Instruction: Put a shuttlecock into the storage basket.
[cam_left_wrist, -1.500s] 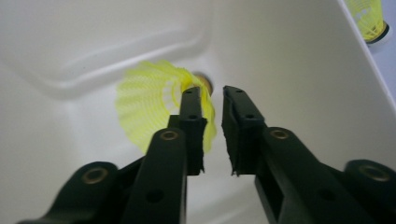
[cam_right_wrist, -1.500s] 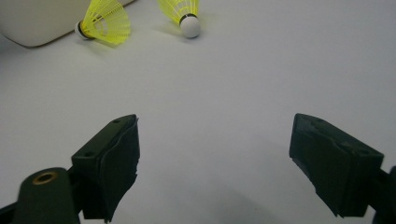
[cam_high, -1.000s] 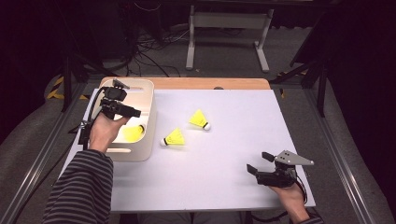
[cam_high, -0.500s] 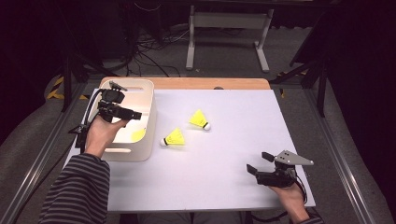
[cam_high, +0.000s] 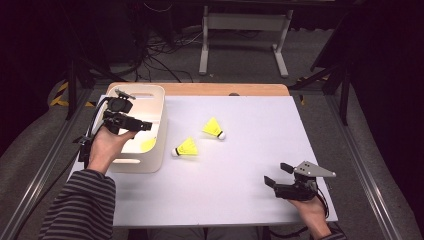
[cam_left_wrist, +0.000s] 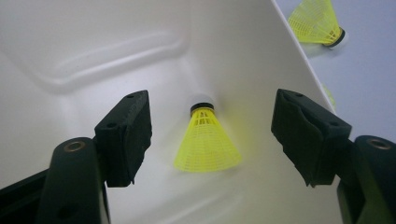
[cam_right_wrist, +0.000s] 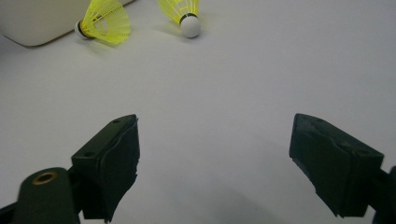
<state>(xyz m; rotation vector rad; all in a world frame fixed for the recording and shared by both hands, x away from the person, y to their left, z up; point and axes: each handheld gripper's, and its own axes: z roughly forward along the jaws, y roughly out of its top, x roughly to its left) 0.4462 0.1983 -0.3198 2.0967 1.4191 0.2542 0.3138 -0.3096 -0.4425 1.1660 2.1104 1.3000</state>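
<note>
Left gripper (cam_high: 145, 126) over the white bin (cam_high: 159, 95) at the table's far-left corner, jaws just swung wide apart, nothing pinched between them. Dropped yellow shuttlecock (cam_left_wrist: 206, 141) lying free on the bin floor by its right wall, cork end against that wall, clear of both pads. Two more shuttlecocks on the white tabletop (cam_high: 250, 165): nearer one (cam_high: 186, 148) just beside the bin, farther one (cam_high: 213, 128) towards the middle. Right gripper (cam_high: 276, 175) parked low near the near-right corner, jaws spread, empty
</note>
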